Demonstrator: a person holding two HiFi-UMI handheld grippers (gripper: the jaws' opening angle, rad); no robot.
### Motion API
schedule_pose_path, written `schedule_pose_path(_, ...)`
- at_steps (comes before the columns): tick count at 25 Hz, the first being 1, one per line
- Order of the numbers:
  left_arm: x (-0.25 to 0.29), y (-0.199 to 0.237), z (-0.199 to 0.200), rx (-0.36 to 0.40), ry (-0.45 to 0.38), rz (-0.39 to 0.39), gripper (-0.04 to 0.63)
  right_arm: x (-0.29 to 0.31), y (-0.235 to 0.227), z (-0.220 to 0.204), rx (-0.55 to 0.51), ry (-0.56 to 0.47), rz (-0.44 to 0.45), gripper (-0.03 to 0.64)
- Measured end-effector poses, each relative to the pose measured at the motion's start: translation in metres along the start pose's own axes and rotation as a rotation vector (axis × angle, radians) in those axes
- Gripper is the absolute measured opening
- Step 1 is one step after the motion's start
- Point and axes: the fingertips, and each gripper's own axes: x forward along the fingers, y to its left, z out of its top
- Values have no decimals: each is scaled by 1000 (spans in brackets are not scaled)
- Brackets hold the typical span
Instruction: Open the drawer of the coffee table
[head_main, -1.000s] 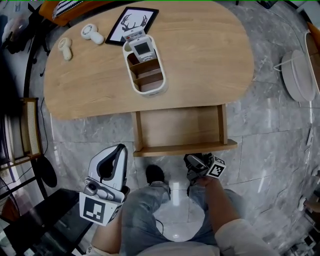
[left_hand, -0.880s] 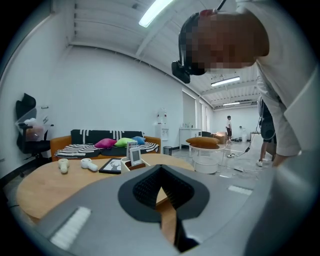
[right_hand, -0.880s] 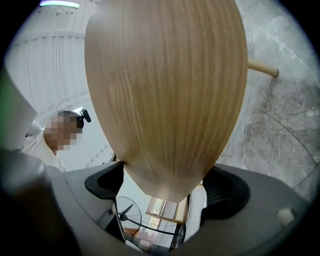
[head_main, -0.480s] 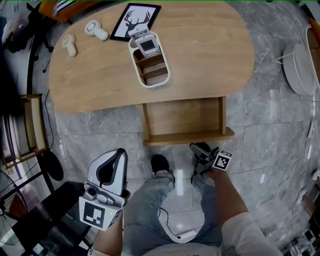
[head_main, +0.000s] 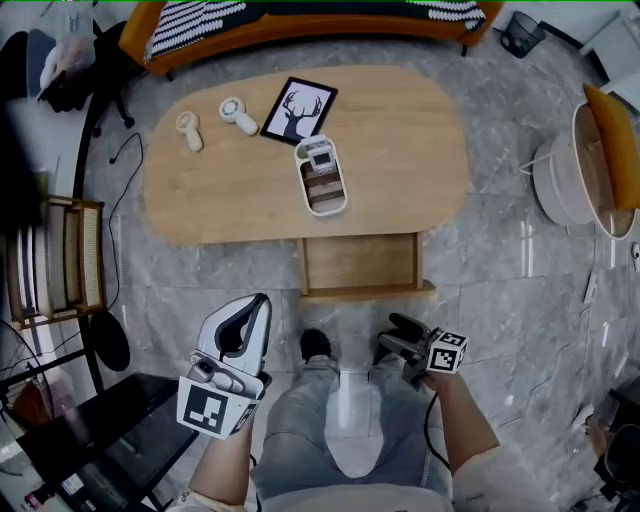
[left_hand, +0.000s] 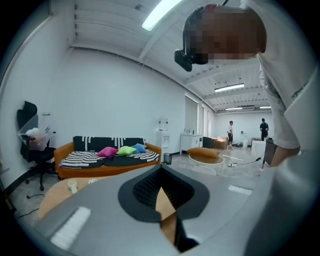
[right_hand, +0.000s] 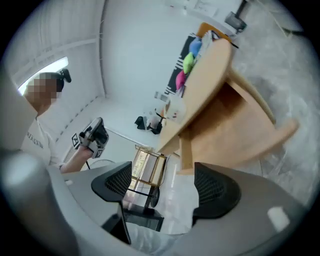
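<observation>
Grey jeans (head_main: 290, 440), white sleeve (head_main: 495, 478), grey left gripper (head_main: 260, 302)

Caddy (head_main: 323, 193) on table (head_main: 400, 150), behind drawer (head_main: 362, 262)

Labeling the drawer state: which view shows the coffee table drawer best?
The head view. It shows the whole drawer from above, pulled out from under the coffee table, with its bottom bare. The right gripper view shows the drawer only partly and tilted, from low down. The left gripper view shows a bit of tabletop and no clear drawer.
</observation>
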Motion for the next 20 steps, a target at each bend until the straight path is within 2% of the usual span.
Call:
schedule_pose_path(3, 5, 8, 59, -6, -83, 26, -2, -9, 89, 92, -287, -40, 14, 385)
schedule_pose_path(8, -11, 6, 163, 1, -155, 11, -2, -34, 298, 232, -758, -185, 2, 383)
schedule_pose_path(12, -30, -2, 238, 7, -197, -11, -2, -69, 448, 311, -1027, -349, -88, 377)
schedule_pose_path(15, -36, -9, 289, 36, -245, -11, -2, -102, 523, 354, -1149, -463, -180, 374)
schedule_pose_path(20, -45, -4, 344, 57, -296, 20, -2, -147, 563, 392, -1152, -536, -281, 371)
